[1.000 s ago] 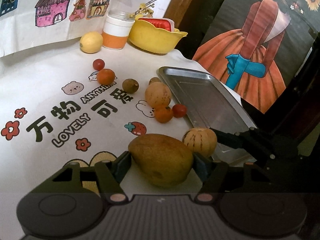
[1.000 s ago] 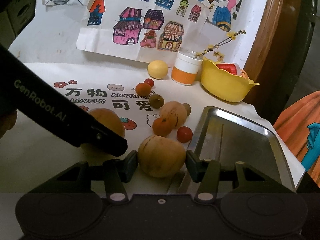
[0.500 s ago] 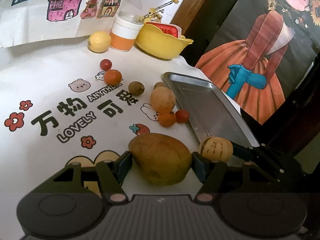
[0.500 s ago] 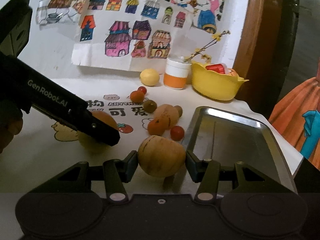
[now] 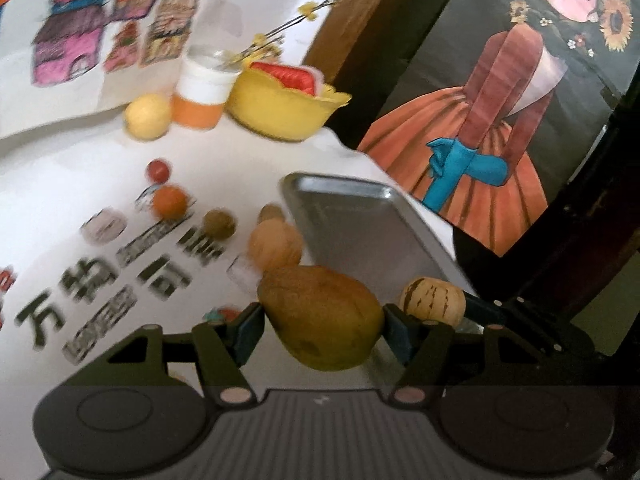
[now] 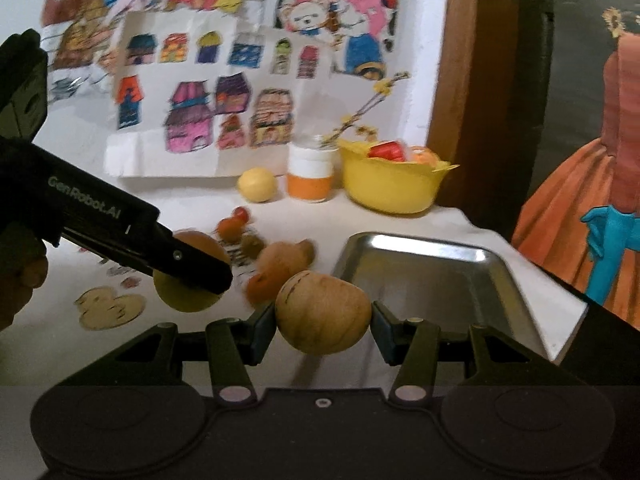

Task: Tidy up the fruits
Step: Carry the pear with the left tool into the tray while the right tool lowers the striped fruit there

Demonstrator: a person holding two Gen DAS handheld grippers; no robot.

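Brown-yellow pear (image 5: 324, 320), one, clamped between the two blue pads of the left gripper (image 5: 323, 326), lifted clear of the cloth. Left gripper also seen from the right wrist view (image 6: 192, 276), its black finger across the pear (image 6: 184, 300).

Right gripper (image 6: 323, 320): fingers pressed on both sides of one tan striped melon (image 6: 323, 312), also held off the table. From the left wrist view the same melon (image 5: 433, 300) sits just right of the pear, near the front corner of the tray.

Metal tray (image 6: 516, 304), one, nothing in it, lying just right of the two held fruits; also visible in the left view (image 5: 424, 240).

Loose fruit on the white printed tablecloth (image 5: 60, 184), left of the tray, counted in the left view:
- 1 tan round fruit (image 5: 276, 244), touching the tray edge or just beside it, cannot tell which (blur)
- 1 small brown fruit (image 5: 271, 212) behind it
- 1 green-brown kiwi-like fruit (image 5: 219, 224)
- 1 orange fruit (image 5: 170, 202)
- 1 red cherry tomato (image 5: 158, 170)
- 1 lemon (image 5: 146, 116), at the back

One more small orange fruit (image 6: 260, 286) shows only in the right view, just left of the held melon.

Back of table: 1 orange-and-white cup (image 5: 202, 94), beside the lemon; 1 yellow bowl (image 5: 284, 114) with red contents.
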